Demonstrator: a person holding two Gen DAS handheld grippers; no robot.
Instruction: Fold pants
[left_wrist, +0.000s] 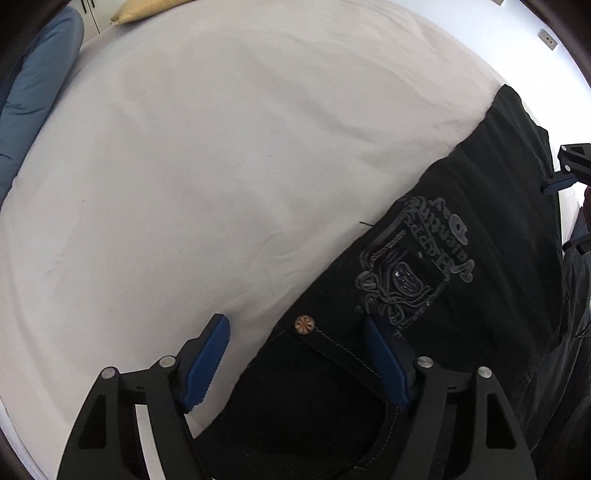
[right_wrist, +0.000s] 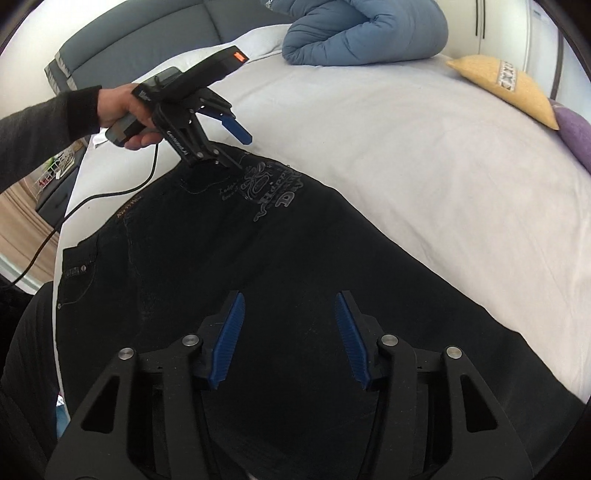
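Black pants (right_wrist: 221, 258) lie spread flat on the white sheet (right_wrist: 406, 147), with a grey embroidered emblem (right_wrist: 269, 192) near the waist. In the left wrist view the pants (left_wrist: 498, 221) fill the lower right. My left gripper (left_wrist: 295, 319) points down over the waist corner and straddles a brass button (left_wrist: 304, 325). One of its fingers is over the sheet, the other over the cloth, and the pads stand apart. The right wrist view shows the left gripper (right_wrist: 240, 151) at the waistband's far end. My right gripper (right_wrist: 290, 295) hovers open above the dark cloth lower down.
A rolled blue duvet (right_wrist: 365, 33) lies at the head of the bed by a grey headboard (right_wrist: 140, 33). A yellow pillow (right_wrist: 506, 85) and a purple cushion (right_wrist: 576, 136) sit at the right edge. A person's hand (right_wrist: 122, 110) holds the left gripper; its cable (right_wrist: 92, 199) trails off left.
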